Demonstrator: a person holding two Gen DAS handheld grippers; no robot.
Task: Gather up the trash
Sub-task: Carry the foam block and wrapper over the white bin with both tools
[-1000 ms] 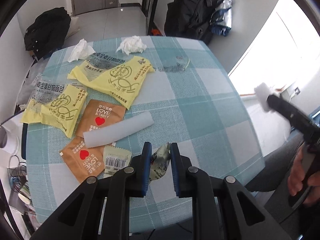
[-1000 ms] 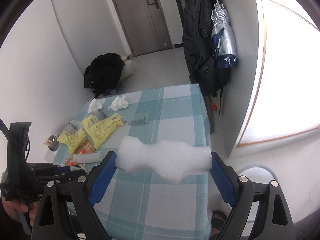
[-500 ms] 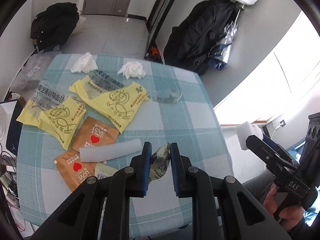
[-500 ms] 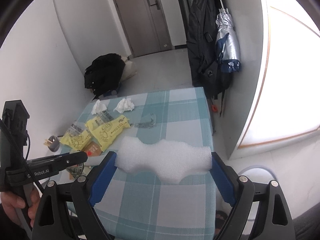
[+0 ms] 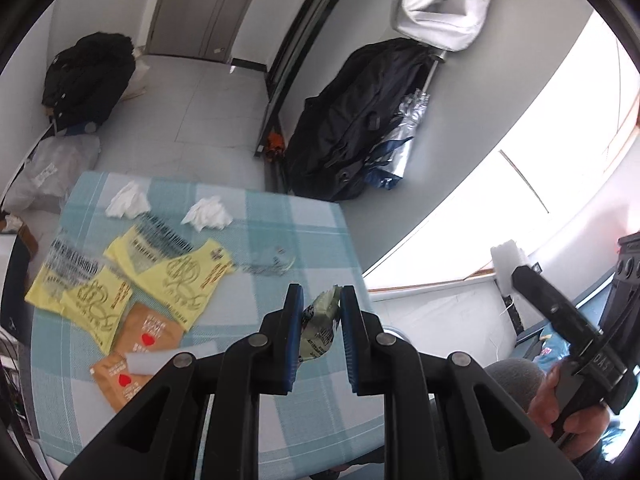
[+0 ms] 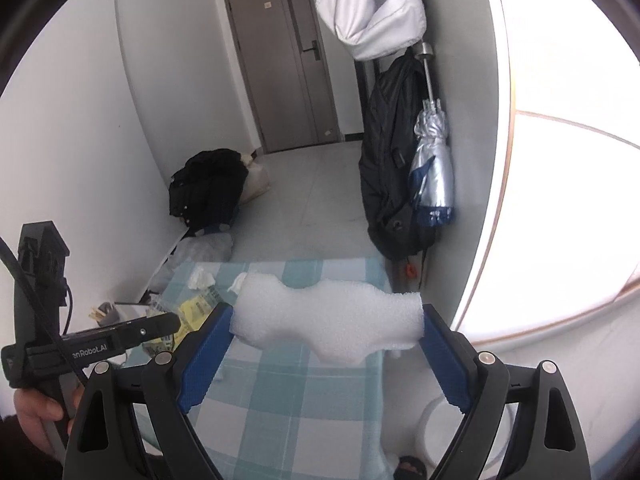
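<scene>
Green wrapper [image 5: 320,330] in left claw [image 5: 320,338] (pinched)

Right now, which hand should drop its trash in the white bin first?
Probably the right. The right gripper holds the white foam with the white bin just below it; the left gripper, pinching the green wrapper, is over the table.

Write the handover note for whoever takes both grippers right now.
Left gripper: shut on a crumpled green wrapper, lifted off the table.
Right gripper: shut on a white foam piece, also in the air.
Left on the table: two yellow bags, two brown sachets, a foam strip, two tissues, a clear wrapper.
Neither held piece is binned yet.
</scene>
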